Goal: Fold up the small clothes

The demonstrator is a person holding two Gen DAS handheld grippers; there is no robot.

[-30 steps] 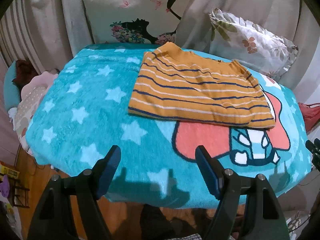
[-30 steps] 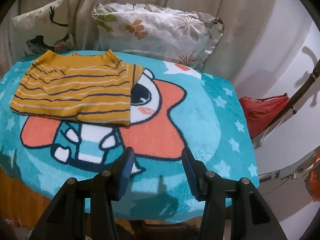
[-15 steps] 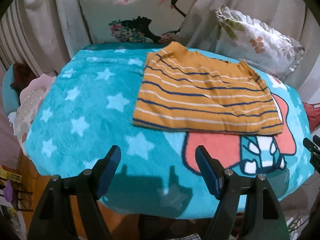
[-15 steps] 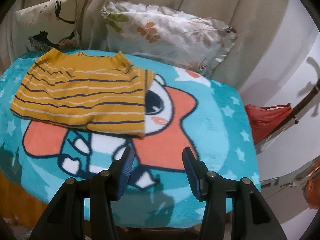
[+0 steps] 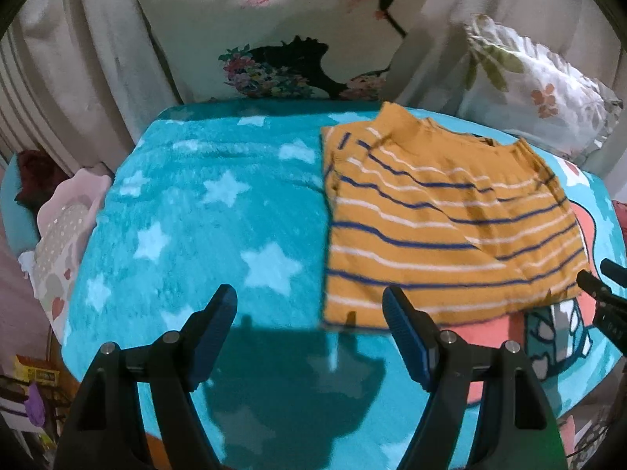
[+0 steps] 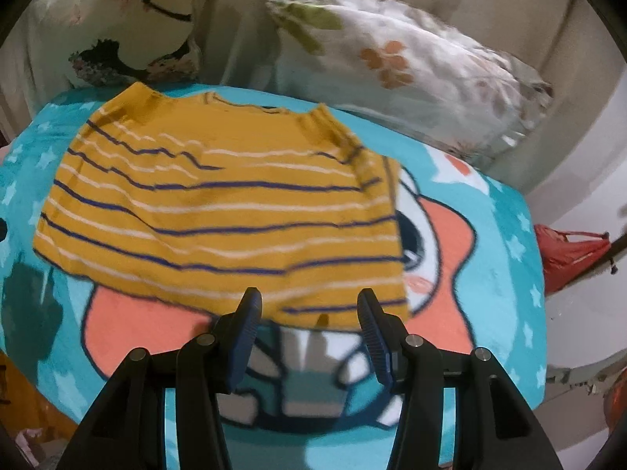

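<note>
A small mustard-yellow shirt [image 5: 439,223] [image 6: 219,203] with navy and white stripes lies flat, sleeves tucked in, on a turquoise star blanket [image 5: 203,211]. My left gripper [image 5: 309,313] stands open above the blanket, just off the shirt's near left corner, nothing between its fingers. My right gripper [image 6: 309,309] is open too, hovering over the shirt's near hem toward its right corner, without touching it. The tip of the right gripper [image 5: 599,286] shows at the right edge of the left wrist view.
Two pillows lean at the back: one with a dark silhouette print [image 5: 290,27] and a floral one [image 6: 403,70]. The blanket [image 6: 490,274] carries an orange cartoon figure. A red bag [image 6: 568,254] hangs off the right side. Cushions [image 5: 62,227] lie off the left edge.
Both grippers have moved forward over the blanket toward the shirt's near hem. The shirt has not moved. Both jaws stay open.
</note>
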